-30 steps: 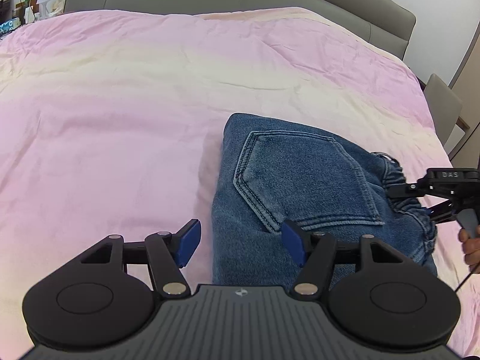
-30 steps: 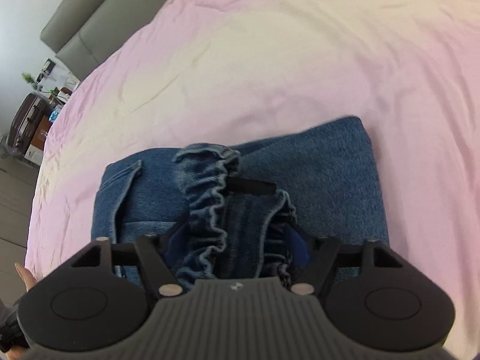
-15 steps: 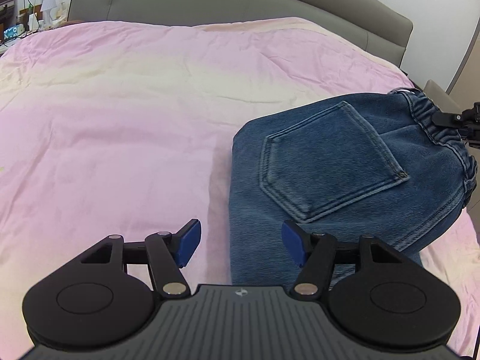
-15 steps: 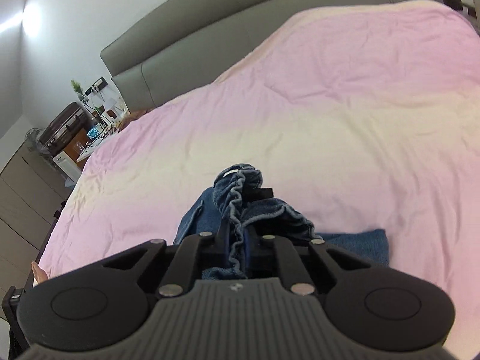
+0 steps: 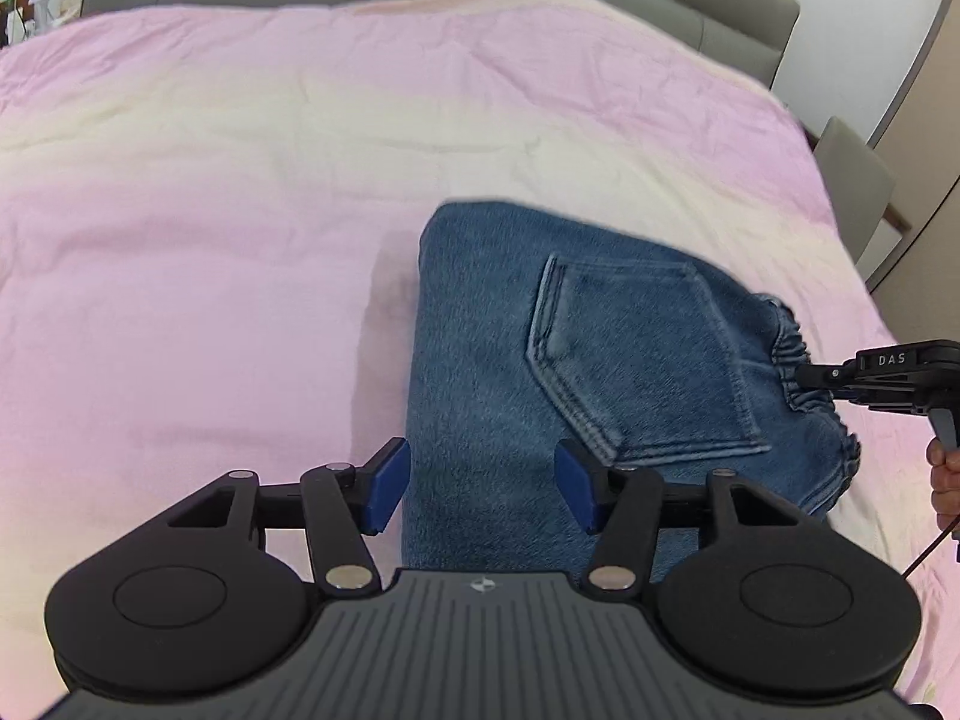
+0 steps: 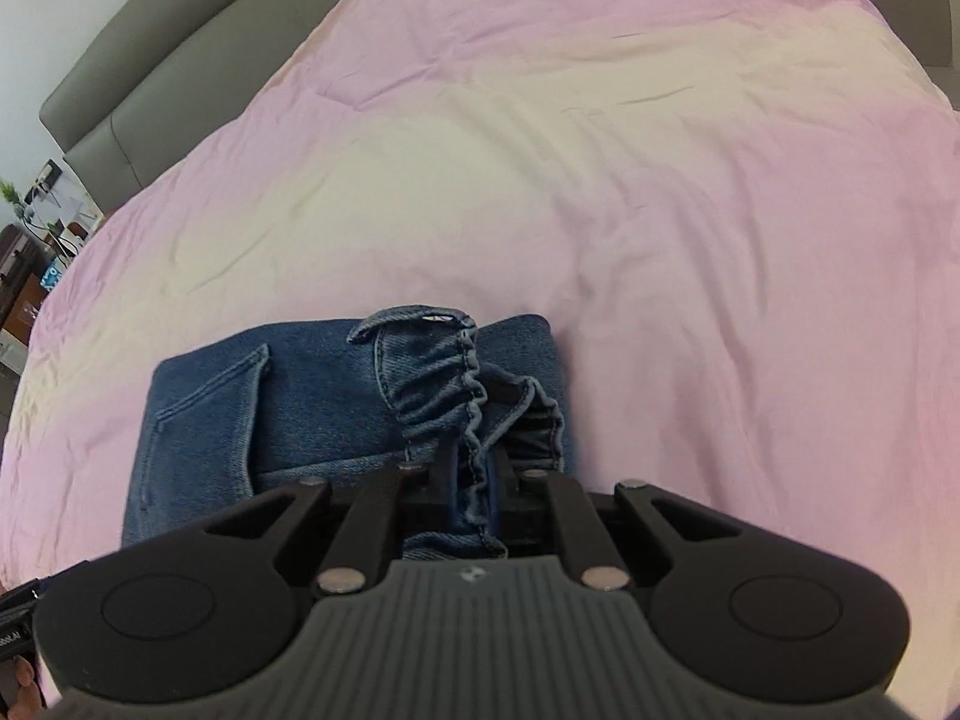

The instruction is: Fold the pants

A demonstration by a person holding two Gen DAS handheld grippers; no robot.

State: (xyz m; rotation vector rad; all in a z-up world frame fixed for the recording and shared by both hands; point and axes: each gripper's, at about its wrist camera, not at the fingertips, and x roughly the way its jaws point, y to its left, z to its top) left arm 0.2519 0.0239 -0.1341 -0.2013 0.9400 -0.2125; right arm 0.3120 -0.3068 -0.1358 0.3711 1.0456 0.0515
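Right wrist view: my right gripper (image 6: 474,468) is clamping the one pair of pants (image 6: 312,414) by its waistband; my left gripper (image 5: 483,489) is closing, pads apart over the denim.

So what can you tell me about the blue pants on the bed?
The pants are blue denim, soft-looking, folded into a thick bundle lying on the pink bedcover. A stitched back pocket faces up. The ruffled elastic waistband sits at one end, and the right tool is shut on it, pinching it. The left tool is open over the other end, its blue pads either side of the fold; its jaws have just been closing and do not yet press the cloth.
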